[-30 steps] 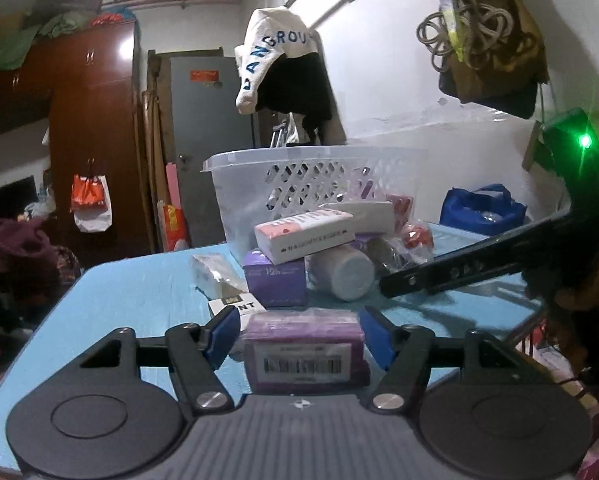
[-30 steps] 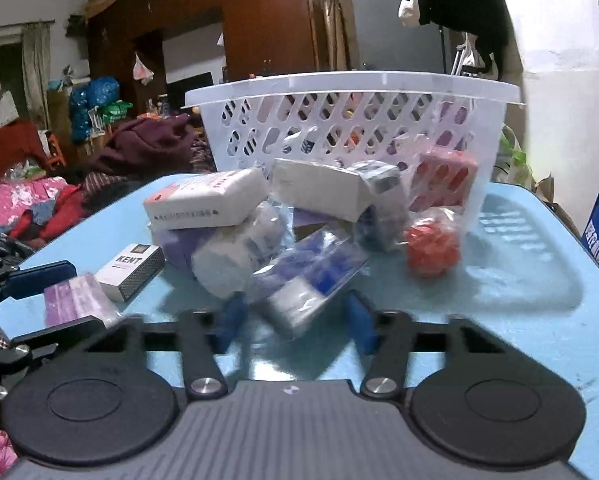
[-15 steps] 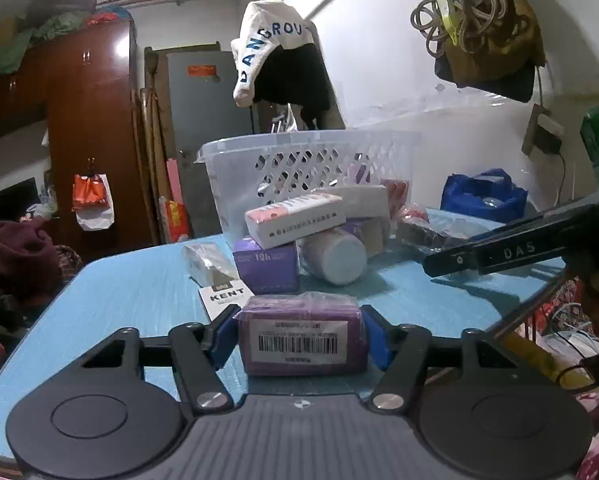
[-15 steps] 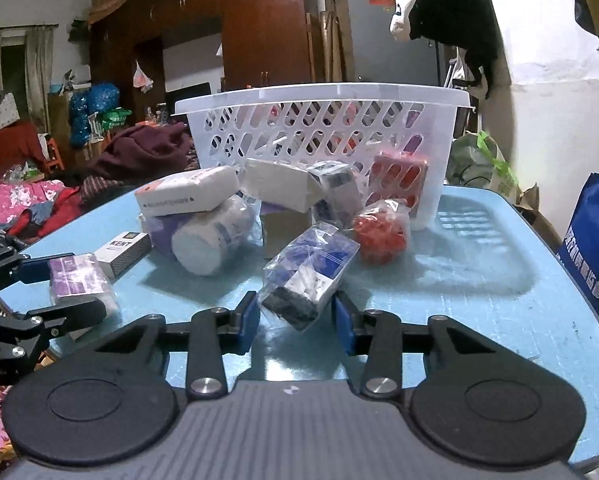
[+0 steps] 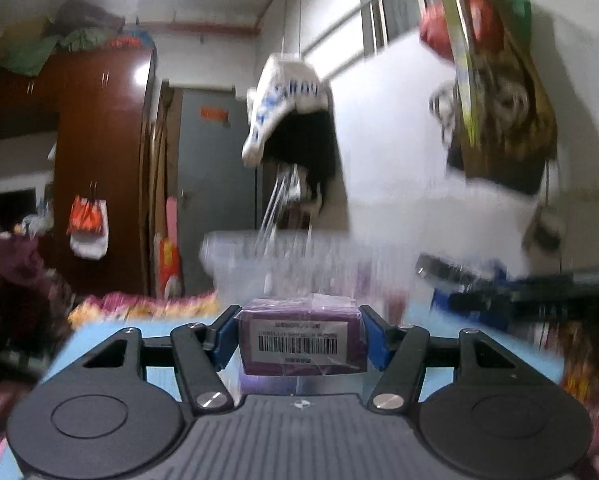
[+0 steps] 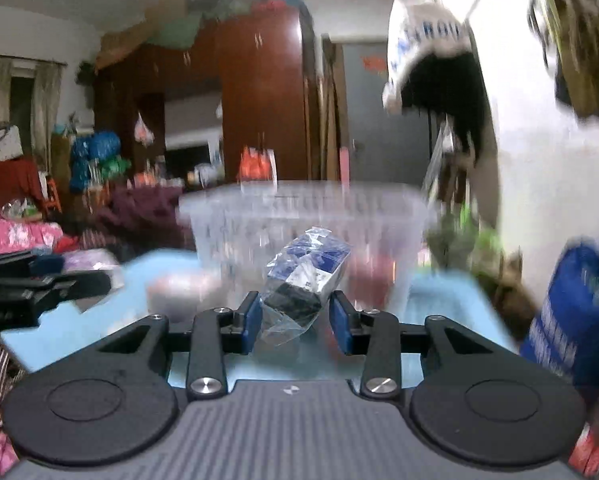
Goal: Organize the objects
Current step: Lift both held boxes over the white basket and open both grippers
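My left gripper (image 5: 301, 336) is shut on a purple box (image 5: 302, 334) with a barcode label, held above the blue table (image 5: 99, 340). My right gripper (image 6: 297, 318) is shut on a blue and white packet in clear wrap (image 6: 305, 280), also lifted off the table. The white perforated basket (image 5: 283, 256) stands ahead, blurred; it also shows in the right wrist view (image 6: 299, 208). My left gripper shows at the left of the right wrist view (image 6: 39, 288); my right gripper shows at the right of the left wrist view (image 5: 519, 300).
Blurred items lie on the table in front of the basket (image 6: 171, 292). A blue bag (image 6: 575, 312) stands at the right. A wardrobe (image 5: 99, 160), a grey door (image 5: 215, 168) and hanging clothes (image 5: 291, 120) are behind.
Both grippers have lifted up and tilted upward with their objects. The right gripper closed on the blue and white packet. The view is now motion-blurred.
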Demonstrator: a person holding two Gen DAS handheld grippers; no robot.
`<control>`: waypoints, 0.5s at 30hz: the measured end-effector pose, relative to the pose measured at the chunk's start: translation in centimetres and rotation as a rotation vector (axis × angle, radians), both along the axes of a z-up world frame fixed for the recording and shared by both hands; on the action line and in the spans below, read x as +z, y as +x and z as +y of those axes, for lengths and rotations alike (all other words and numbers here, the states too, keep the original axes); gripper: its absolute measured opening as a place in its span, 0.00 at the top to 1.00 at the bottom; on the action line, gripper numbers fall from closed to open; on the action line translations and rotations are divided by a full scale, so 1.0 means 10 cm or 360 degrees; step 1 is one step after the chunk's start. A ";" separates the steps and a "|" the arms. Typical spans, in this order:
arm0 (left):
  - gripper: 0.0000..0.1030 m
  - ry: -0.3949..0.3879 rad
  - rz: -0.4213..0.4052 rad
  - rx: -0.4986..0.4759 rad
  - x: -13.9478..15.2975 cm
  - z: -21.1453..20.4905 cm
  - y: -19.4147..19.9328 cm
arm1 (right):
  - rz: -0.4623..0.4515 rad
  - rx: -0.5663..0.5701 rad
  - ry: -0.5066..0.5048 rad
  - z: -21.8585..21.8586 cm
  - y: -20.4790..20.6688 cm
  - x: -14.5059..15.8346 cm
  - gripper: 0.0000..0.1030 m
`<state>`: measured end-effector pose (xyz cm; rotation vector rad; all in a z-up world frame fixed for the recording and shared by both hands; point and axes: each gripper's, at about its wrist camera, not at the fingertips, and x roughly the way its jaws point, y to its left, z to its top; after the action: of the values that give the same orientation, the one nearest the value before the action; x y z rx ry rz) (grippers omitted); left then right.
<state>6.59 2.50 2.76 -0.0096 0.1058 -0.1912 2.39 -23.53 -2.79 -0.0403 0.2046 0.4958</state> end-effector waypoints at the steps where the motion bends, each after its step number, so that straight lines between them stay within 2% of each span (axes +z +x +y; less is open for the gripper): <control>1: 0.37 -0.0005 -0.0012 -0.0009 0.14 -0.02 0.11 | -0.0038 0.0027 -0.0011 0.04 0.08 0.16 0.60; 3: 0.37 -0.0019 -0.0017 0.0006 0.46 -0.05 0.46 | -0.0109 0.0048 -0.0017 0.13 0.27 0.42 0.60; 5: 0.36 -0.0085 0.0019 0.0022 0.70 -0.05 0.85 | -0.0192 0.0022 -0.0090 0.29 0.55 0.66 0.60; 6: 0.35 -0.0099 0.0020 0.0042 0.79 -0.05 1.06 | -0.0213 0.0024 -0.0121 0.35 0.68 0.74 0.56; 7: 0.27 -0.0087 0.0027 0.0074 0.82 -0.06 1.22 | -0.0223 0.0042 -0.0165 0.42 0.85 0.79 0.48; 8: 0.17 -0.0067 0.0067 0.0122 0.84 -0.08 1.41 | -0.0182 0.0053 -0.0192 0.49 0.99 0.82 0.20; 9: 0.04 -0.0047 0.0137 0.0166 0.82 -0.09 1.57 | -0.0121 0.0064 -0.0223 0.55 1.11 0.81 0.03; 11: 0.07 -0.0032 0.0274 0.0213 0.72 -0.09 1.75 | -0.0104 0.0011 -0.0334 0.63 1.20 0.76 0.03; 12: 0.08 -0.0046 0.0291 0.0184 0.67 -0.07 1.72 | -0.0132 -0.0032 -0.0382 0.64 1.14 0.72 0.02; 15: 0.08 -0.0102 0.0213 0.0103 0.55 0.06 1.37 | -0.0188 -0.0007 -0.0277 0.43 0.82 0.61 0.00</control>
<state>20.26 3.07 8.23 -0.0896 0.2326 -0.1290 10.56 -19.25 3.34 -0.2381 0.1317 0.4685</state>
